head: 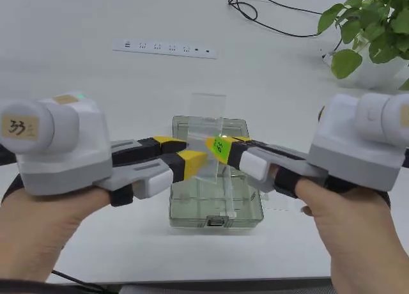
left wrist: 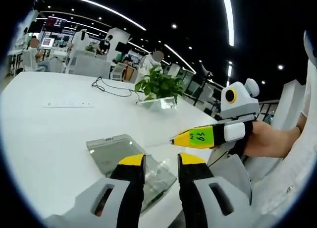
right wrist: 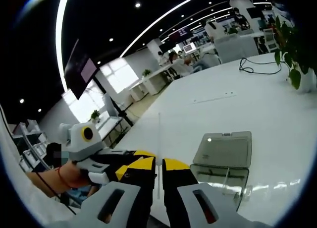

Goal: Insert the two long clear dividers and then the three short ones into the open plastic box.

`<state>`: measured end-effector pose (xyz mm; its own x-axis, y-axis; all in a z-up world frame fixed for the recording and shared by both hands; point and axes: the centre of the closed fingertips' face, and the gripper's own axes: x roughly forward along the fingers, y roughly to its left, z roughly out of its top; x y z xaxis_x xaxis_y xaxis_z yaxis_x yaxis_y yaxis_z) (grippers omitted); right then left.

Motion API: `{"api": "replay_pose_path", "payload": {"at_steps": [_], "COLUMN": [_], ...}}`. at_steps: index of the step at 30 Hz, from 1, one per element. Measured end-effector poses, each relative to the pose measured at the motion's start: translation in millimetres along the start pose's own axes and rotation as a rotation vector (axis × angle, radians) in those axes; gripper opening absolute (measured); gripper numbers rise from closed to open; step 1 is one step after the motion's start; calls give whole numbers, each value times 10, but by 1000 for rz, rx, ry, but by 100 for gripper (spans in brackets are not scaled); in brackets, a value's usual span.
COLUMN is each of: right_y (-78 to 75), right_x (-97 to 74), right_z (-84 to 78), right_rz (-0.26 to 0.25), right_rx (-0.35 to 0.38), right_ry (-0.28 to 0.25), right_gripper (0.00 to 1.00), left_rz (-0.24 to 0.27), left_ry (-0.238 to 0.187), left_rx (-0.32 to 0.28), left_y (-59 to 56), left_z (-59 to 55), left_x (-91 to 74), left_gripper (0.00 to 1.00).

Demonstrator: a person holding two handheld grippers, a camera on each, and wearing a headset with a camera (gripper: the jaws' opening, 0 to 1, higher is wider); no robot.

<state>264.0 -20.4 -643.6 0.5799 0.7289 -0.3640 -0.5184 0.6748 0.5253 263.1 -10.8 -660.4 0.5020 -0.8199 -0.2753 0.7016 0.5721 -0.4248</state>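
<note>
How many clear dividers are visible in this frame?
2: a held divider upright in the right gripper, a seated divider inside the plastic box. More may be hidden.

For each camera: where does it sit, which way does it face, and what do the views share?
Head view: on the person's head, looking forward and down at the open plastic box; left hand with left gripper, right hand with right gripper show.
Left gripper view: on the left gripper, facing along its jaws toward the plant; the right gripper shows at right.
Right gripper view: on the right gripper, facing across the box; its jaws pinch a clear divider.
Shared: all three show the box.
</note>
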Motion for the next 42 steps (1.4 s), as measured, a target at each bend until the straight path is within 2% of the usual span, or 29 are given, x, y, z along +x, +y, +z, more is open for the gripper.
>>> {"api": "replay_pose_path", "payload": {"at_steps": [5,10,14,19,20,29,32,38,42], "right_y": [-7,2,3,-84,-135,-264,-313,-387,-486], "right_x": [32,60,58,50,55,76,94,130,150], "right_z": [-12,-39,-38,-19,3,-33,-49,-97,-150], "right_rz": [-6,-7,-2,-21,-24,-69,-89,-124,-154], "right_rx": [-5,-18,-17,-1,3,34,32,39,63], "right_ry": [10,28,33,41,44,94,115,162,204], "right_gripper": [6,6,7,7,7,7,7,7,7], "left_rz": [-14,-33,-31,-35,-35,-53,-62,-105,-125], "left_ry": [18,47,72,93,98,124,125,142,167], "left_rx": [2,37,70,100,106,205,270,321,342], "left_y": [-21,-26,37,91,105,231,261,271,306], "left_z": [-46,-122,-188,-258,-274,-393,-421,-502,-587], "left_x": [5,-3,-41,-105,-113,-237,-261,-290,-300], "left_gripper": [30,33,35,41,43,62,71,84,94]}}
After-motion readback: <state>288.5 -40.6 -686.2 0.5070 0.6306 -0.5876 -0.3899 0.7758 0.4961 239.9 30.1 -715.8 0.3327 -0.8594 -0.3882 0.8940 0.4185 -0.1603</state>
